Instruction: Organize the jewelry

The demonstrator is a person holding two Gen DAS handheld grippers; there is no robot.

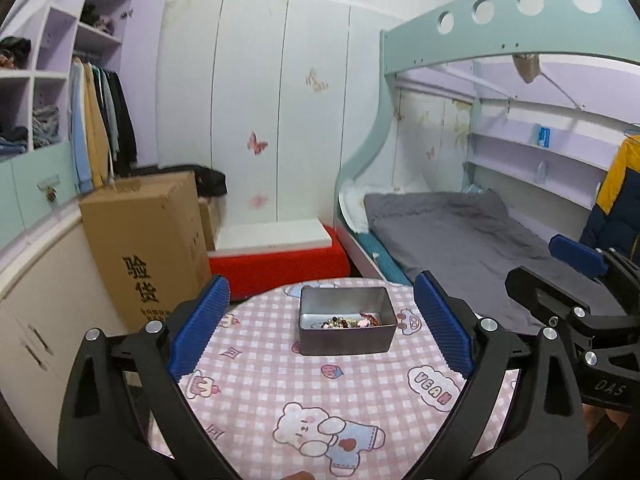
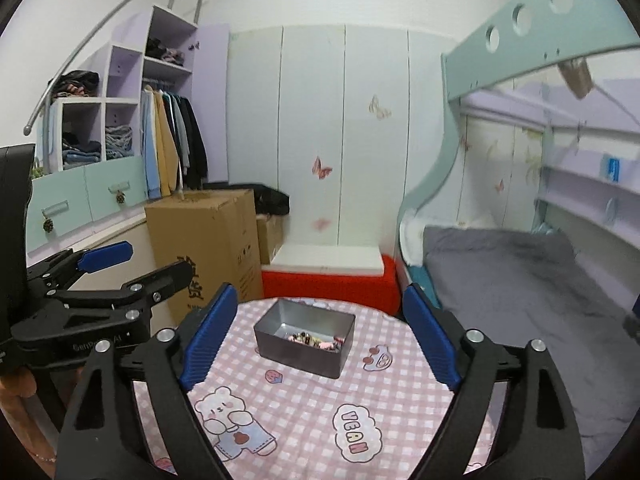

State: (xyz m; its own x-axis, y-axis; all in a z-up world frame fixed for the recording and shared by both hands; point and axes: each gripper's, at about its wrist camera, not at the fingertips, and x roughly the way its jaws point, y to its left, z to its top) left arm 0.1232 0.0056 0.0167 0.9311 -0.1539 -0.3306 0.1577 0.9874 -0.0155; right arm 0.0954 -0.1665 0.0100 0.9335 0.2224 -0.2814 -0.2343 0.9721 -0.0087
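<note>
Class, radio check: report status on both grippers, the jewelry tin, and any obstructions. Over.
Left gripper open, empty. Right gripper open, empty. Grey rectangular metal tin on the pink checked tablecloth, jewelry pile inside, untouched. Nothing in the way.

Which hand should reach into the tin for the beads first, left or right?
Probably left. In its own view the left tool is open, with the tin centred between its fingers and the jewelry near. The right tool, also open, sees the tin at an angle.

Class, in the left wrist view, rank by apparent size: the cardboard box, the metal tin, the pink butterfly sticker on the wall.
1. cardboard box
2. metal tin
3. pink butterfly sticker, though it sits farthest away.
</note>
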